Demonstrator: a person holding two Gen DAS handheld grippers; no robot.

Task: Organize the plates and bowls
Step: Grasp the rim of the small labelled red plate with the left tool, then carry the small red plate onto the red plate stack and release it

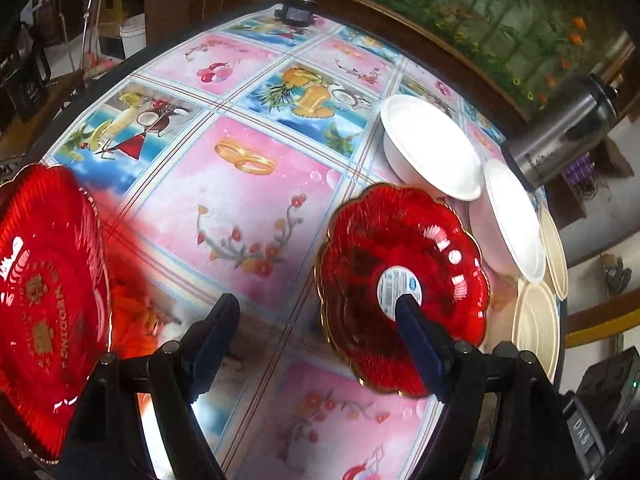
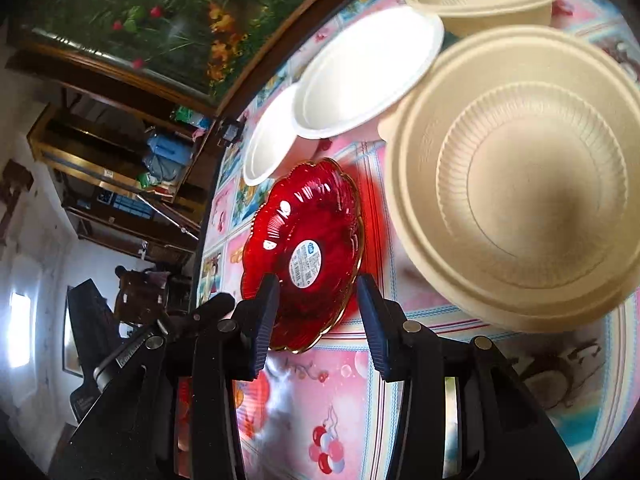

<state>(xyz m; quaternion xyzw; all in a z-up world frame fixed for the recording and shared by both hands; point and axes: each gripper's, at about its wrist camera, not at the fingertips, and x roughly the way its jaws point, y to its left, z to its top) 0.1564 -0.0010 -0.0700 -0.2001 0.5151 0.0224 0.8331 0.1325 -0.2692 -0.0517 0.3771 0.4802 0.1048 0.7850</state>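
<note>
Two grippers hover over the table (image 1: 256,184): left gripper (image 1: 316,312) spread wide, empty; right gripper (image 2: 318,292) part-open, straddling nothing, behind the red plate (image 2: 308,252).

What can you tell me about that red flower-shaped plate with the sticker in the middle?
The red plate looks like shiny see-through plastic with a wavy, petal-like gold rim and fine ribs. A round white and blue sticker sits at its centre. It lies flat on the picture tablecloth, beside the white bowls and the beige bowls. Whether it touches them is hard to tell. Neither gripper holds it.
</note>
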